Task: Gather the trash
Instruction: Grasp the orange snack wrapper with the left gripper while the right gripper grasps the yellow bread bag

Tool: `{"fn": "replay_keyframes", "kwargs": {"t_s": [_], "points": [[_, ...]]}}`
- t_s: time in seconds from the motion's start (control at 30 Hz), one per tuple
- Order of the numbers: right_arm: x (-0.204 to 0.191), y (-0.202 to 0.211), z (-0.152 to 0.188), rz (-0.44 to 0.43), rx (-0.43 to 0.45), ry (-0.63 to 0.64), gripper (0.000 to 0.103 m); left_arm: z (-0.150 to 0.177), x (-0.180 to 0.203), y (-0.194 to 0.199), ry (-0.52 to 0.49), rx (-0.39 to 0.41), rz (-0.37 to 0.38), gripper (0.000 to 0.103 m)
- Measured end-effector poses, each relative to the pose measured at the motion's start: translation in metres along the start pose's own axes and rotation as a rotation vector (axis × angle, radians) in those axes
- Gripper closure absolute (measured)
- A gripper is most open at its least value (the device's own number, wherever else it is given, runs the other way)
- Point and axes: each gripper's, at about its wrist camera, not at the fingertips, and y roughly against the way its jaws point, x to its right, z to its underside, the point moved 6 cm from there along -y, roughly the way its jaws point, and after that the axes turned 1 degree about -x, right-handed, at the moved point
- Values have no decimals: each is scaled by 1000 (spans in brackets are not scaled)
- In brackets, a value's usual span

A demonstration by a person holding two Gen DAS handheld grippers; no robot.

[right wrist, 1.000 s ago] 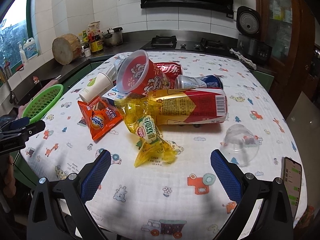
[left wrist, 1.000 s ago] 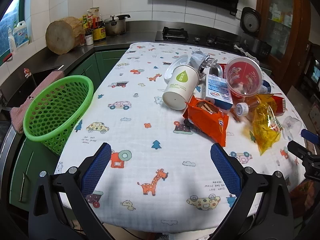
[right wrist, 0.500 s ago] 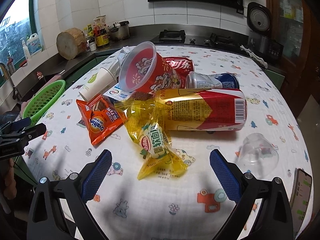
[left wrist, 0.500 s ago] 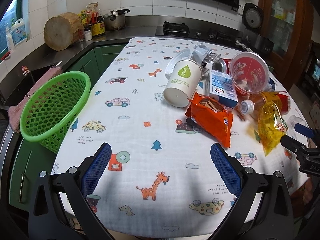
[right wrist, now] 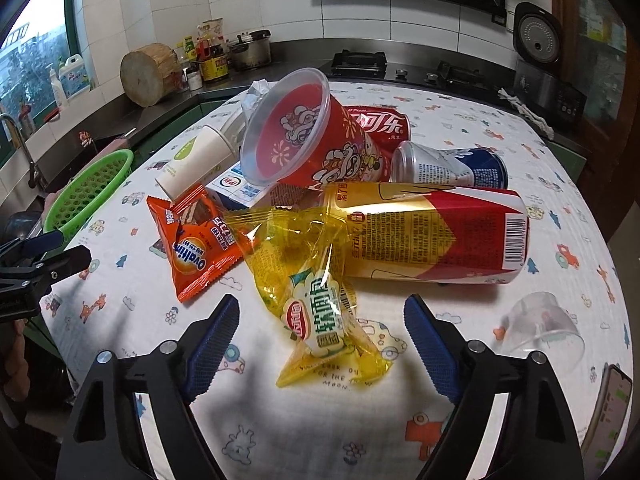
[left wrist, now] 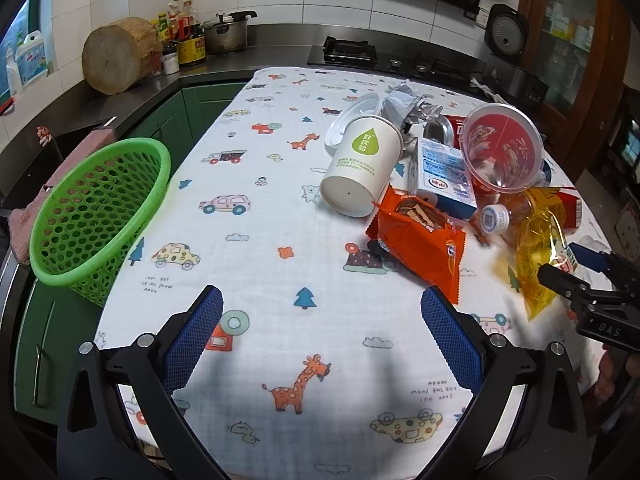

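A pile of trash lies on the cartoon-print tablecloth [left wrist: 256, 240]. A yellow snack bag [right wrist: 320, 300] lies nearest, just ahead of my open, empty right gripper [right wrist: 320, 332]. Beside it are an orange Ovaltine wrapper [right wrist: 196, 244], a gold-and-red can [right wrist: 432, 236], a red plastic cup [right wrist: 316, 148] and a white paper cup [right wrist: 192, 160]. A green basket [left wrist: 96, 208] stands at the table's left edge. My left gripper [left wrist: 320, 336] is open and empty over the bare cloth, short of the orange wrapper [left wrist: 420, 240] and paper cup [left wrist: 360, 168].
A blue-white can [right wrist: 452, 168], a red cola can [right wrist: 380, 124] and a milk carton [left wrist: 440, 176] lie in the pile. A clear plastic cup [right wrist: 544, 324] and a phone [right wrist: 608, 404] lie at the right. The kitchen counter and stove run behind.
My right gripper has moved forward toward the yellow bag, which now looks larger. My left gripper has edged forward and turned slightly left. Nothing on the table has moved.
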Motion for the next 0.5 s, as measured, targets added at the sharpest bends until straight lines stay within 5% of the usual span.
{"fn": "replay_keyframes", "kwargs": {"t_s": [0.5], "points": [[-2,-11,-3,-59,-14,2,48,-10,24,-22,78,-75,104,5]]}}
